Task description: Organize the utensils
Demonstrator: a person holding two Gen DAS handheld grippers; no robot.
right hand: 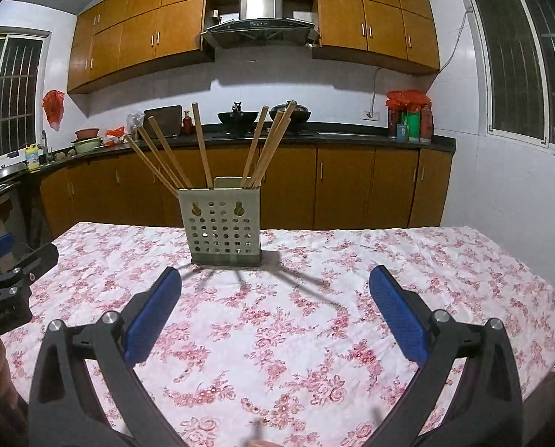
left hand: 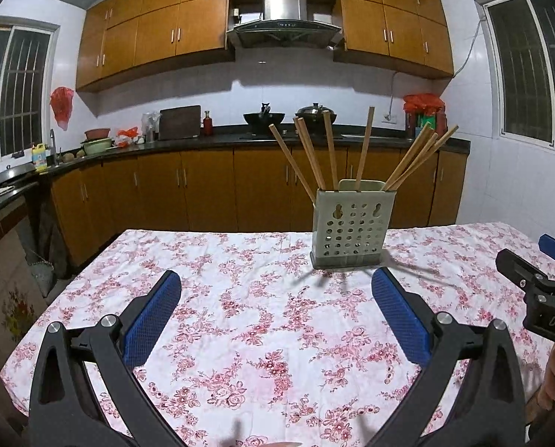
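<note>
The chopsticks (left hand: 329,149) stand in a pale perforated holder (left hand: 348,229) toward the far side of the counter (left hand: 240,335), which is covered in a floral cloth. They fan out to left and right rather than bunching, probably because the holder's mouth is wide and each stick leans on its rim. No loose utensil shows on the cloth, so the sorting looks largely done.

The left tongs (left hand: 277,316) hang above the near part of the counter with the blue pads spread wide and nothing between them. The right tongs (right hand: 275,316) do the same, also empty, pointing at the holder (right hand: 223,223) from the near side. Both sit back from it, which suits a pause or a fresh approach.

The holder's inside is hidden, so how the sticks (right hand: 203,145) divide among compartments cannot be told. The counter's near edge is cut off by the tongs' frames.
</note>
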